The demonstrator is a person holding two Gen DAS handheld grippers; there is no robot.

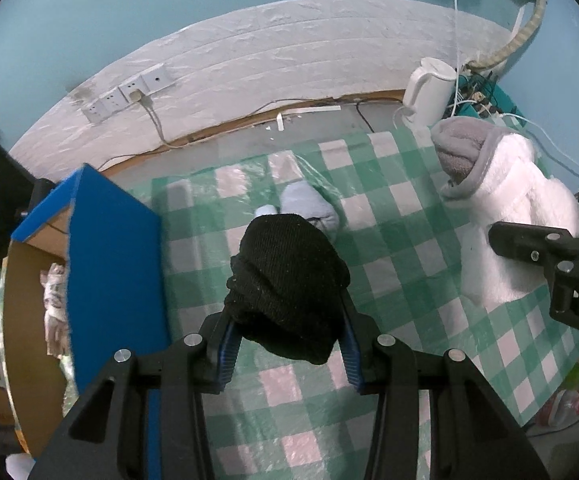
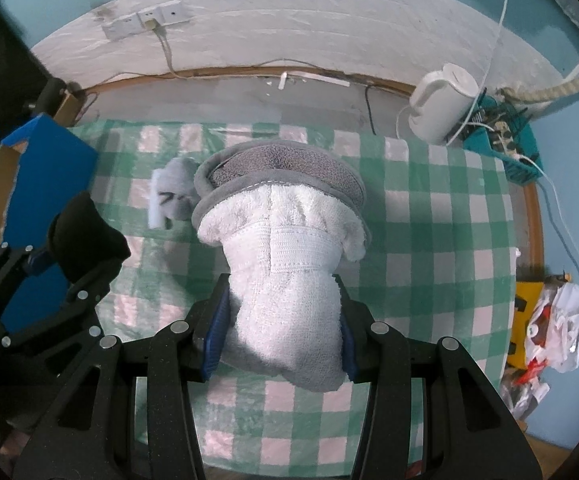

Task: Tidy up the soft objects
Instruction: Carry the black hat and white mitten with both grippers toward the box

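My left gripper is shut on a black knitted bundle and holds it above the green checked cloth; it also shows in the right wrist view. My right gripper is shut on a white fluffy slipper with a grey lining, which also shows at the right of the left wrist view. A pale blue sock bundle lies on the cloth beyond the black bundle, and in the right wrist view it lies left of the slipper.
A blue-sided cardboard box stands open at the cloth's left edge, with something pale inside. A white kettle and a teal basket of cables stand at the back right. Plastic bags lie to the right. A white wall with sockets lies behind.
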